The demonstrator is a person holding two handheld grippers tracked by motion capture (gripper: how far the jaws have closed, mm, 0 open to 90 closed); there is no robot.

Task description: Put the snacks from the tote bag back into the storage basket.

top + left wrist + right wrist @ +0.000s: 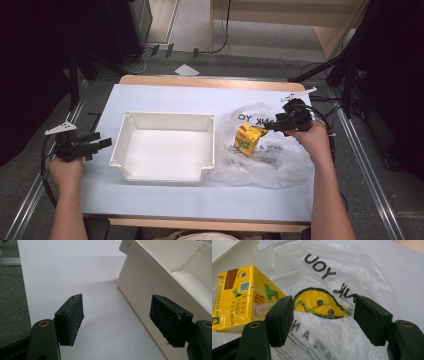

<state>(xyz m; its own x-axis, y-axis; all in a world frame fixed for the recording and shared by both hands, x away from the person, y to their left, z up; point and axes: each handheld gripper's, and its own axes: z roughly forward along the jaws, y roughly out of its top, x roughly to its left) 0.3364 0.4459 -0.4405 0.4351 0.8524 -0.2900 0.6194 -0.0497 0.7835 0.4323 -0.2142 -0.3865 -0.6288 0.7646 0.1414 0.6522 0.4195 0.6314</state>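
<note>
The yellow carton (pixel 248 139) is lying on the plastic bag (pixel 270 165) on the tabletop (pixel 165 200), just beside the white bin (pixel 165 172). The right gripper (pixel 265 128) is being held at it, jaws apart (likely for grabbing). The left gripper (pixel 102 144) is being kept aside, jaws apart too.

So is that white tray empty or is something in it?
Empty: the white tray shows only its bare floor; the yellow carton sits outside, on the plastic bag.

Bare table (pixel 150 197) before the white tray (pixel 165 172); crumpled plastic bag (pixel 280 170) crowding its right.
</note>
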